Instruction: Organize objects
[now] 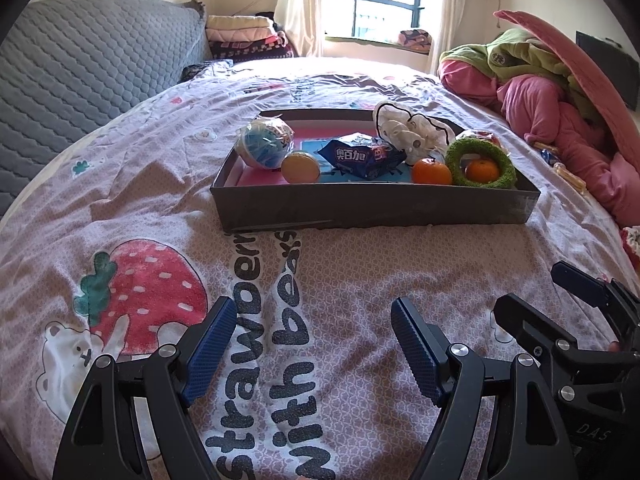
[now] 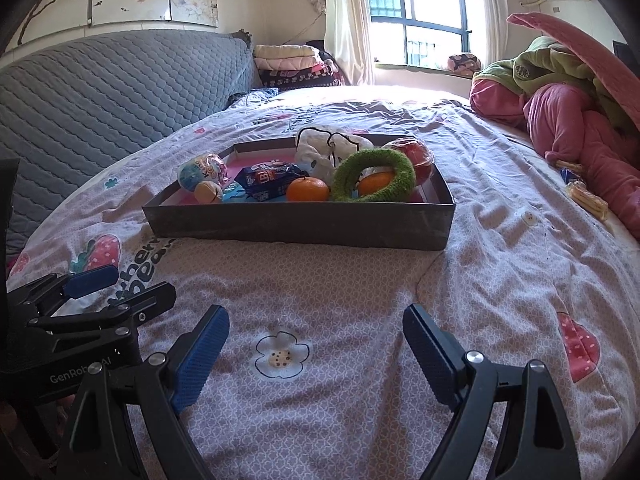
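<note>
Left gripper [image 1: 308, 344] and right gripper [image 2: 316, 352] both apart, empty, over bedspread; filled tray [image 1: 376, 204] well ahead.

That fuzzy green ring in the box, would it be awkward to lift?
Probably not. The green ring looks plush, so likely light and squashy. It encircles an orange, which would probably stay behind and might roll.

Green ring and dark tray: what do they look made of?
The green ring looks like fuzzy plush or chenille, given its nubby, matte pile. The dark tray seems to be grey cardboard: thin straight walls, folded corners, dull scuffed surface. Neither is certain.
</note>
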Tool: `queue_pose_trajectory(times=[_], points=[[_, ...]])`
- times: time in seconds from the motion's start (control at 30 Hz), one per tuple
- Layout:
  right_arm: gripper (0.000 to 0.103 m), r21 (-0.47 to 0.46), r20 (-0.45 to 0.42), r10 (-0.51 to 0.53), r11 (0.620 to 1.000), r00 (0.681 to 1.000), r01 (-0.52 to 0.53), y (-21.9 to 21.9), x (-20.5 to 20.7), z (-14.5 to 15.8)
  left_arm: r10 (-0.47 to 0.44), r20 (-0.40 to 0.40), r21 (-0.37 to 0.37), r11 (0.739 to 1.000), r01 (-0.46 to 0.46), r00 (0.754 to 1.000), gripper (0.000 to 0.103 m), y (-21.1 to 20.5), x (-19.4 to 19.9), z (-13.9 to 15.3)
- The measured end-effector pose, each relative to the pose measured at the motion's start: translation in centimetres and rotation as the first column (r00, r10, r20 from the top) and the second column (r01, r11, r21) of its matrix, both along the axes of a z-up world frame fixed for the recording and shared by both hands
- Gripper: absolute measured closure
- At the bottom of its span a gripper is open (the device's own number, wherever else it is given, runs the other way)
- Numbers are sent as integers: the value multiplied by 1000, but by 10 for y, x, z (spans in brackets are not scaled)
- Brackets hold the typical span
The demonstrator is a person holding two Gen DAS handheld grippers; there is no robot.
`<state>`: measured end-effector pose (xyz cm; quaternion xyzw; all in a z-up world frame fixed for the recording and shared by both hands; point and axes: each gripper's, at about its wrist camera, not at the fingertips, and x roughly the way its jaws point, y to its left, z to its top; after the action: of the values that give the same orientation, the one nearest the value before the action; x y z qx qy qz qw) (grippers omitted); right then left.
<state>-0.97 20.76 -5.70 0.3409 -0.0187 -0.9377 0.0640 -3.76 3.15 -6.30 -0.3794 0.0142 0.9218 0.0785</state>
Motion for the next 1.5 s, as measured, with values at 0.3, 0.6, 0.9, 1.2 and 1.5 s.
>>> queue_pose_trajectory(times=[0.3,0.6,0.9,1.2,1.5], points=[[15,-1,18,-4,1000,1000,4,-1,-2,-3,6,14,4,1000,-6,1000,22,-1,-3,-2],[15,7,20,3,1000,1000,-3,-4,-2,-4,3,18,-3,1000,-3,1000,22,1,-3,-2],[15,4,20,5,1000,1000,-5,-6,-2,-3,0,17,-5,1000,0,1000,22,2,-1,-2],[15,6,27,7,1000,1000,-7,-6,-2,-4,5,19,-6,1000,-5,1000,22,3,-2,-3],[15,7,25,6,1000,1000,-6,-5,-2,-4,9,20,-6,1000,-9,1000,22,1,-3,-3]])
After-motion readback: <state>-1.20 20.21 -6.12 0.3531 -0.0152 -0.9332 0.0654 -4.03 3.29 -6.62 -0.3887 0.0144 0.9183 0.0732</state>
